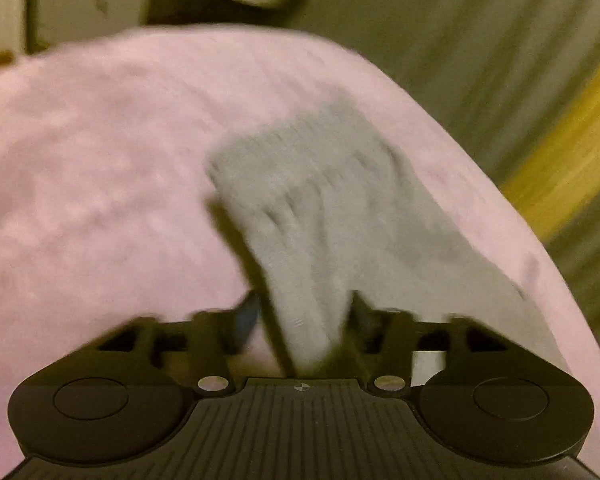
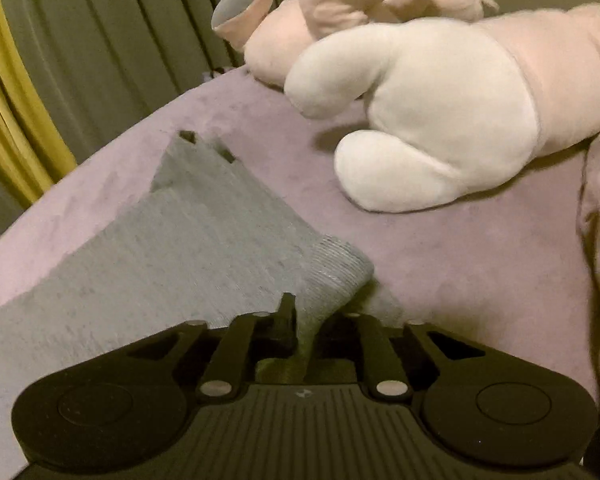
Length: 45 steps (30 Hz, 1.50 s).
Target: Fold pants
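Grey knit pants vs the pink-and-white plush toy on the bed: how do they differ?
The grey knit pants lie flat and thin; the pink-and-white plush toy is bulky and rounded. The pants are ribbed grey, the toy smooth and pale. The pants run between both grippers' jaws; the toy sits untouched. Both rest on the mauve bedspread.

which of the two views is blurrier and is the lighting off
Left wrist view: smeared by motion, grey pants and pink bedcover soft. Right wrist view: much sharper, plush toy crisp. Both: dim yellowish cast, fisheye bending the edges.
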Available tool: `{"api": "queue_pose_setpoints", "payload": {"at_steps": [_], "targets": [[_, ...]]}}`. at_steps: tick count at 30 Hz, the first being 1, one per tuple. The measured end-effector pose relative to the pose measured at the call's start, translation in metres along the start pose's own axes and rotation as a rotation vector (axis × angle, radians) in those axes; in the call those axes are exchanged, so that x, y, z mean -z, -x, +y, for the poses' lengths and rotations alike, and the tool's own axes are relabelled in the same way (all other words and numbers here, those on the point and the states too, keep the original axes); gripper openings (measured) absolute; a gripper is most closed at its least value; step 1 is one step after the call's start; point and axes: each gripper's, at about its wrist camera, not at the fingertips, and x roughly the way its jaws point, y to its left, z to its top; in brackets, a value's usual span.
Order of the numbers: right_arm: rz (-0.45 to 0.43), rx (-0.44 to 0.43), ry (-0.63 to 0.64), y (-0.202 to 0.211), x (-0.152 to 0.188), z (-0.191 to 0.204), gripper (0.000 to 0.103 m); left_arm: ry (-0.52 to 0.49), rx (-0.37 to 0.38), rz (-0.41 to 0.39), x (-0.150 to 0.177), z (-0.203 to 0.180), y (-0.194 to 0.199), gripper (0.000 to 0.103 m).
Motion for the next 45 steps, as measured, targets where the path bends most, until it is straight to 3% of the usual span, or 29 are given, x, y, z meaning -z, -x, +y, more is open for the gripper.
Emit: {"api": "queue_pose_setpoints", "payload": {"at_steps": [1,2,6,7,8,9,12,15,19,20,23,25,32,34,37,38,41,42,44,45], "targets": [[-0.021,-0.001,-0.002,0.005,-0.001,-0.002,0.023,0.009,-0.019,-0.043,-0.005,-0.002,0.007,0.07],[-0.032,0.009,-0.003,0.009,-0.003,-0.003,0.035,0.016,-0.037,-0.072,-0.009,-0.004,0.013,0.077],[-0.118,0.036,0.034,0.03,-0.013,-0.005,0.073,-0.001,-0.105,-0.212,-0.011,-0.023,0.04,0.085],[-0.139,0.023,0.056,0.036,-0.015,-0.003,0.08,-0.029,-0.094,-0.232,-0.009,-0.033,0.044,0.088],[-0.141,0.008,0.072,0.04,-0.017,0.001,0.096,-0.054,-0.067,-0.235,-0.004,-0.041,0.045,0.092],[-0.139,-0.011,0.084,0.042,-0.019,0.007,0.099,-0.081,-0.032,-0.224,0.001,-0.052,0.045,0.095],[-0.083,-0.094,0.131,0.037,-0.021,0.035,0.099,-0.178,0.086,-0.103,0.023,-0.09,0.028,0.096],[0.062,-0.126,0.211,0.011,-0.012,0.073,0.099,-0.251,0.143,0.02,0.054,-0.129,0.006,0.095],[0.257,-0.081,0.328,-0.036,0.008,0.113,0.099,-0.302,0.214,0.112,0.097,-0.155,-0.027,0.096],[0.268,-0.061,0.341,-0.041,0.008,0.116,0.099,-0.335,0.211,0.127,0.106,-0.158,-0.035,0.096],[0.273,-0.059,0.336,-0.046,0.006,0.117,0.099,-0.502,0.136,0.102,0.122,-0.176,-0.044,0.101],[0.274,-0.069,0.339,-0.049,0.006,0.117,0.099,-0.555,0.106,0.089,0.127,-0.184,-0.048,0.102],[0.271,-0.063,0.433,-0.052,-0.001,0.124,0.099,-0.536,0.11,0.072,0.129,-0.18,-0.05,0.103],[0.223,-0.067,0.413,-0.05,-0.013,0.122,0.099,-0.528,0.112,0.069,0.127,-0.18,-0.054,0.103],[0.047,-0.036,0.324,-0.039,-0.036,0.109,0.098,-0.529,0.108,0.063,0.13,-0.184,-0.052,0.103],[0.001,-0.012,0.287,-0.037,-0.044,0.103,0.094,-0.53,0.107,0.062,0.129,-0.182,-0.049,0.103],[-0.069,0.063,0.23,-0.043,-0.063,0.087,0.066,-0.528,0.108,0.06,0.129,-0.183,-0.05,0.103],[-0.056,0.08,0.23,-0.051,-0.069,0.084,0.053,-0.525,0.109,0.058,0.129,-0.183,-0.051,0.103],[-0.002,0.068,0.235,-0.069,-0.076,0.08,0.041,-0.517,0.111,0.057,0.129,-0.182,-0.053,0.103],[0.012,0.056,0.242,-0.076,-0.079,0.08,0.04,-0.516,0.11,0.056,0.129,-0.182,-0.053,0.103]]}}
